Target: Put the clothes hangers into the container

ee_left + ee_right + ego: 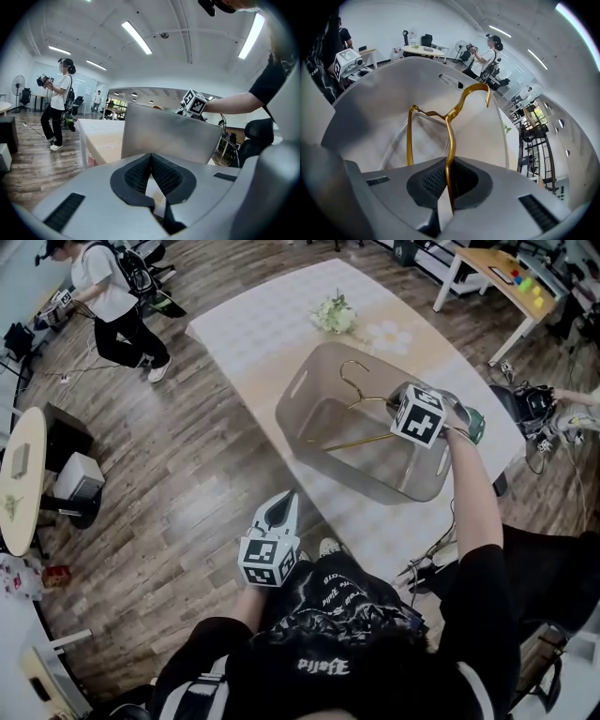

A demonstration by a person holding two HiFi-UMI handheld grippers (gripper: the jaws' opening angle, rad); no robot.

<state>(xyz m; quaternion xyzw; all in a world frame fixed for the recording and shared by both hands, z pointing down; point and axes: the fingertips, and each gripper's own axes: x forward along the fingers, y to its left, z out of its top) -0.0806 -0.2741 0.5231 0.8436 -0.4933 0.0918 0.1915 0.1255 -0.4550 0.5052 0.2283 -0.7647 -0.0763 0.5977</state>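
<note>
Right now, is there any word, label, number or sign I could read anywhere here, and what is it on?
Nothing is readable.
White print on black shirt: too blurred.
Faint writing on tablecloth edge: too faint.
Marker cubes: square patterns, no words.

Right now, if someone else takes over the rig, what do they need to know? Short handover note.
Left gripper: shut, empty, held low beside the table, away from the job.
Right gripper: shut on the gold hanger, gripping one wire arm and reaching into the container.
Gold hanger: inside the grey container on the table, hook toward the far wall. Cannot tell whether it rests on the bottom.
Done: hanger is in the container.
Left: open the right jaws and pull out. No other hanger in view.
</note>
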